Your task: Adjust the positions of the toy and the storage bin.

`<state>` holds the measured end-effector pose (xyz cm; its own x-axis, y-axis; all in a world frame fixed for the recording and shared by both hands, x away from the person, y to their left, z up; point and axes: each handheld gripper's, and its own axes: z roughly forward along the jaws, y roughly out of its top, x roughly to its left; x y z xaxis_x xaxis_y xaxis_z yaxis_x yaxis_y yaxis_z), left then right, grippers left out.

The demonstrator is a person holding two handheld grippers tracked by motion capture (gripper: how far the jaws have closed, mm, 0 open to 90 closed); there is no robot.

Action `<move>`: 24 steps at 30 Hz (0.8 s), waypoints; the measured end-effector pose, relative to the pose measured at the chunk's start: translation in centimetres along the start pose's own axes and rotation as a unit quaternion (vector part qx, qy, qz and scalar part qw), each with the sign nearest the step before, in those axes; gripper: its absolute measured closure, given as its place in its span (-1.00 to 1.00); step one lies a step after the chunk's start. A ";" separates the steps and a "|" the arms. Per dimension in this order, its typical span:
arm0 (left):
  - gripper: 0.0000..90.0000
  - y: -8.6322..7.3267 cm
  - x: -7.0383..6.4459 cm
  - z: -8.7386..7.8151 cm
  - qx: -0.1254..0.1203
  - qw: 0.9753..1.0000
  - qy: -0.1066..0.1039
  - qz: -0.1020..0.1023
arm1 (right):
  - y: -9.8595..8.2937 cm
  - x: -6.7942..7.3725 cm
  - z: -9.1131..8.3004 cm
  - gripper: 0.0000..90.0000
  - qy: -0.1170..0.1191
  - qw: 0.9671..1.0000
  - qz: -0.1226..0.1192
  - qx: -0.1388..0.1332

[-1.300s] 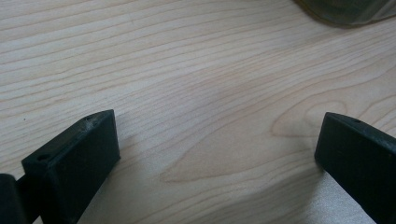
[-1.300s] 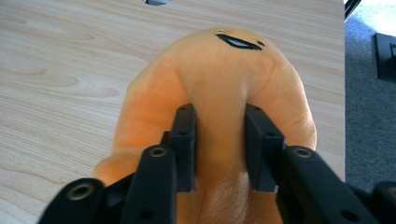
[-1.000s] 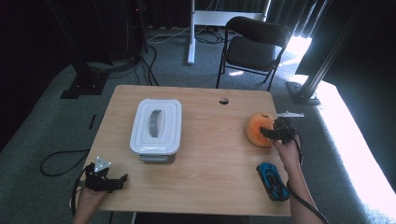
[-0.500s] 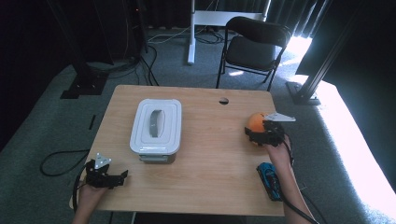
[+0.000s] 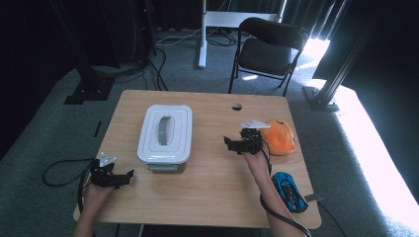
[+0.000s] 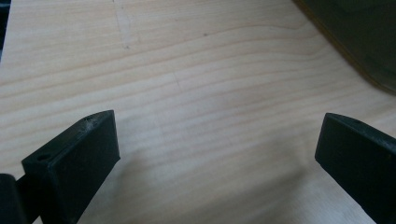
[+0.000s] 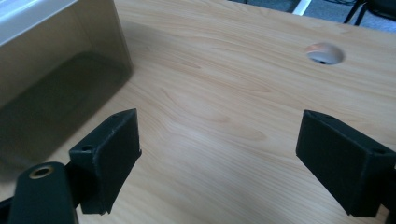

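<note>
- High view: the lidded white box (image 5: 165, 133) sits on the wooden table (image 5: 212, 192), and I place everything from it.
- My right tongs (image 5: 232, 144) hang over the bare wood to the right of the box, with a stretch of tabletop between us, pointing back toward it.
- Their jaws stand wide apart with nothing between them; in the right gripper view I see only wood grain there, the box's clouded wall (image 7: 56, 74) up at the left and the round cable hole (image 7: 324, 52) farther off.
- The orange toy (image 5: 279, 137) lies just behind my right hand, on the side away from the box, touching or nearly touching the tongs' back.
- The blue toy car (image 5: 290, 191) rests farther right of the box, near the table's front corner.
- My left tongs (image 5: 129, 175) wait in front of the box's left corner, close by, jaws spread wide over bare wood, gripping nothing.
</note>
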<state>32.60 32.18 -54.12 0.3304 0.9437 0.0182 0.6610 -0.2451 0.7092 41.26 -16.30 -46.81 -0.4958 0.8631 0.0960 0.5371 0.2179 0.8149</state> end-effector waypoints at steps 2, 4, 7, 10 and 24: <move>-1.00 0.3 0.2 0.4 0.004 1.000 -0.002 -0.003 | -0.2 0.4 1.2 -0.71 0.003 1.000 0.012 0.000; -1.00 0.6 0.4 0.9 0.004 1.000 -0.003 -0.008 | -0.5 0.9 2.4 -0.71 0.006 1.000 0.019 0.003; -1.00 0.9 0.6 1.5 0.015 1.000 0.004 -0.006 | -0.8 1.7 3.8 -0.71 0.009 1.000 0.023 0.010; -1.00 1.4 0.5 1.8 0.010 1.000 0.010 0.000 | -0.9 2.5 4.9 -0.71 0.011 1.000 0.021 0.018; -1.00 6.6 0.2 3.5 0.001 1.000 0.008 0.024 | -0.7 5.0 8.8 -0.71 0.028 0.998 0.040 0.034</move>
<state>39.42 30.01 -51.91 0.3508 0.9342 0.0643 0.6465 -0.2913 0.7051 44.36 -8.16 -51.95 -0.4868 0.8521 0.1923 0.6197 0.1818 0.7635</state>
